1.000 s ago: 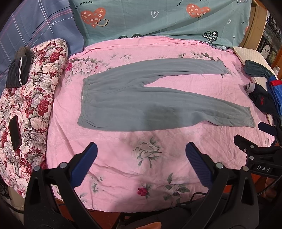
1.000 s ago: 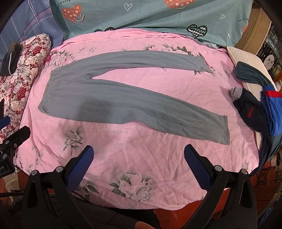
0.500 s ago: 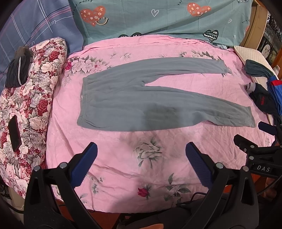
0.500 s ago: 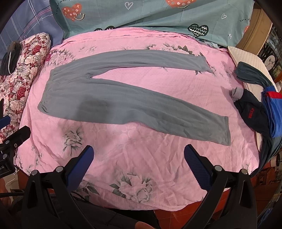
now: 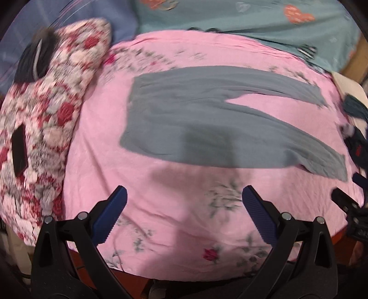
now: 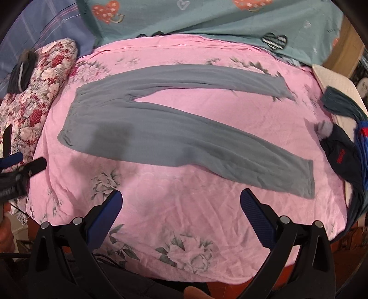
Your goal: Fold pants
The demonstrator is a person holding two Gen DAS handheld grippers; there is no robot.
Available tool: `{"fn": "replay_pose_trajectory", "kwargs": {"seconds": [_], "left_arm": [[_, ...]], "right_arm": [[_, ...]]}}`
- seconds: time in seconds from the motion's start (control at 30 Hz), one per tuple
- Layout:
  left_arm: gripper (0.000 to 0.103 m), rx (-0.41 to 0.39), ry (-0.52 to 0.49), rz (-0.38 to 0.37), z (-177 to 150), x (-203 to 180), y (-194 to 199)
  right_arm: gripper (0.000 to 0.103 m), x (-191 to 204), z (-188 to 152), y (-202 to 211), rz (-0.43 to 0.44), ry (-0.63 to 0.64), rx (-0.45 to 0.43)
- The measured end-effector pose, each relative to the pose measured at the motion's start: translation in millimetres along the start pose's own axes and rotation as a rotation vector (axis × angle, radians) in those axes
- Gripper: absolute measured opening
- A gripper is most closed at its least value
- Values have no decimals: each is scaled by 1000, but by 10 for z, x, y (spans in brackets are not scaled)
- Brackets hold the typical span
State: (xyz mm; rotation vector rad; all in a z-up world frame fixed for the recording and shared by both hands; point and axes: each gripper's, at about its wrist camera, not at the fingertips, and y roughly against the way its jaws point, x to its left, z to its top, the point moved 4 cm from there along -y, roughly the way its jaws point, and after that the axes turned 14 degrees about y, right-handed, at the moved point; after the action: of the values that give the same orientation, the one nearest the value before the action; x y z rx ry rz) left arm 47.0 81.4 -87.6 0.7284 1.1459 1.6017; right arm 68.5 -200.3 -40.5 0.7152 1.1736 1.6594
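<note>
Grey pants (image 5: 195,124) lie flat on the pink flowered bedspread (image 5: 174,220), waistband to the left, both legs spread apart toward the right. They also show in the right wrist view (image 6: 174,135). My left gripper (image 5: 184,202) is open and empty, above the bedspread short of the pants' near edge. My right gripper (image 6: 181,202) is open and empty, above the bedspread in front of the near leg. The left gripper shows at the left edge of the right wrist view (image 6: 20,170), and the right gripper at the right edge of the left wrist view (image 5: 352,207).
A red-and-white flowered pillow (image 5: 39,128) lies at the left with a dark phone (image 5: 19,153) and a dark pouch (image 5: 36,57) on it. A pile of dark and blue clothes (image 6: 345,151) lies at the right edge. A teal heart-print quilt (image 6: 207,18) lies behind.
Both grippers have moved forward toward the pants, which look larger and nearer. The left view has swung left and is blurred. The pants have not moved; both grippers stay open.
</note>
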Motion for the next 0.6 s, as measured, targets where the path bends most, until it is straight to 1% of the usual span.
{"fn": "replay_pose_trajectory", "kwargs": {"seconds": [0.07, 0.13, 0.17, 0.2, 0.23, 0.3, 0.37, 0.43, 0.5, 0.53, 0.6], "left_arm": [[101, 6, 45, 38, 97, 285, -151], [101, 2, 61, 70, 181, 535, -314], [101, 4, 63, 86, 217, 640, -396], [101, 5, 62, 91, 261, 741, -495], [101, 8, 55, 81, 294, 794, -581], [100, 30, 41, 59, 370, 886, -776], [99, 49, 34, 8, 442, 941, -955], [92, 61, 40, -33, 521, 968, -1095], [89, 70, 53, -97, 601, 988, -1215], [84, 85, 59, -115, 630, 983, -1303], [76, 112, 67, -147, 674, 978, -1454]], "right_arm": [[102, 142, 112, -73, 13, 72, -40], [102, 371, 224, -191, 16, 178, -88], [99, 505, 273, -271, 25, 234, -106], [94, 615, 307, -356, 37, 278, -109], [92, 741, 356, -443, 59, 324, -113], [83, 1003, 438, -638, 93, 413, -129], [80, 1268, 528, -842, 126, 501, -138], [77, 1499, 612, -1000, 144, 568, -158], [69, 1737, 686, -1179, 153, 632, -164], [68, 1829, 723, -1276, 154, 654, -161], [62, 1956, 768, -1440, 156, 687, -144]]}}
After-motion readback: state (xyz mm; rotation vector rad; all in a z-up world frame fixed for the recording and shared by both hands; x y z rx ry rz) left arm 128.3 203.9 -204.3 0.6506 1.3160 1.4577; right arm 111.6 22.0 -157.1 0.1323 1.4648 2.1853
